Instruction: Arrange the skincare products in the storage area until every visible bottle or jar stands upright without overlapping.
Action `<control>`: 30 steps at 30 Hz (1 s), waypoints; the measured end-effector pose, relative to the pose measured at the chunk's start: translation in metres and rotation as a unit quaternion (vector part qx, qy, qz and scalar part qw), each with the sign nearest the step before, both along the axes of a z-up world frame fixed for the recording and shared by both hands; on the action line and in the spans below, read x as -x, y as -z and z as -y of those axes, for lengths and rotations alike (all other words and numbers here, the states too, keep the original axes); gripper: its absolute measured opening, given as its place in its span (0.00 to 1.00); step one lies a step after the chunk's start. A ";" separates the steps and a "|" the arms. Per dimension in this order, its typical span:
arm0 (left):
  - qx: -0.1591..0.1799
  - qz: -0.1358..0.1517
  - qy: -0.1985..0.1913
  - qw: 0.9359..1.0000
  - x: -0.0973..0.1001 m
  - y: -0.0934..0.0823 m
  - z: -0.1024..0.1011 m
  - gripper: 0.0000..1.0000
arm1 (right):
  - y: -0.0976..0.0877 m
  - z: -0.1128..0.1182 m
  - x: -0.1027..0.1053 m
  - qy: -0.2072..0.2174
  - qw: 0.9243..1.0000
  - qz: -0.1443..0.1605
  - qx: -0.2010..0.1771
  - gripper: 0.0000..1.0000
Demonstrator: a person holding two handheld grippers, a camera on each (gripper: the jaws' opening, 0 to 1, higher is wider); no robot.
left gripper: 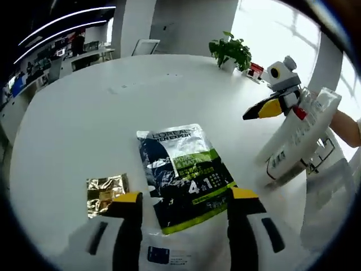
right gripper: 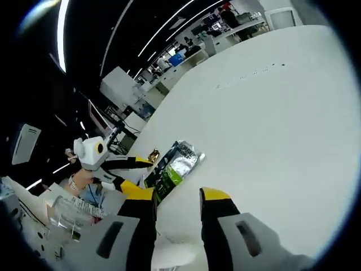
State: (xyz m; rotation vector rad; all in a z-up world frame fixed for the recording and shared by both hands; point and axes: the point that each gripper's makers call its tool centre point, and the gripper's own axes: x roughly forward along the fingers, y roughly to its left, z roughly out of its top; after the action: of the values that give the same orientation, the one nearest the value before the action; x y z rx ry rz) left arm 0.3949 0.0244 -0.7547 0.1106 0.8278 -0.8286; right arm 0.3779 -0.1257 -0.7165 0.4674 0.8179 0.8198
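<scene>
On a round white table [left gripper: 84, 113], a dark-and-green skincare sachet [left gripper: 183, 175] is lying flat beside a small gold packet [left gripper: 105, 193]. The left gripper [left gripper: 183, 204] is hovering just over the sachet's near end, jaws spread wide and holding nothing. The right gripper [right gripper: 177, 200] is also hanging open and empty; in the left gripper view it is sitting at the table's far edge, near a tall white bottle [left gripper: 299, 132] leaning at an angle. That bottle could be toppling or sliding off the edge if nudged; the soft sachet may be slumping rather than standing.
</scene>
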 end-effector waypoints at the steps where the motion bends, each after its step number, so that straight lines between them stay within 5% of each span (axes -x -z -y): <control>1: -0.004 0.004 0.002 1.000 0.002 -0.001 0.002 0.56 | 0.003 -0.006 0.000 -0.004 1.000 -0.007 -0.004 0.29; 14: 0.005 -0.009 0.002 1.000 -0.019 0.007 0.004 0.53 | 0.020 -0.037 -0.014 -0.029 0.998 -0.046 -0.019 0.29; 30: 0.016 -0.023 -0.036 0.999 -0.012 0.003 0.011 0.30 | 0.034 -0.057 -0.015 -0.042 0.997 -0.066 -0.026 0.27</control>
State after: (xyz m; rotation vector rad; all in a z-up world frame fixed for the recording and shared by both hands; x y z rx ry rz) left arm 0.4068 0.0135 -0.7582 0.0341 0.8578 -0.7792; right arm 0.3930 -0.0687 -0.7508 0.5398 0.9459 0.8961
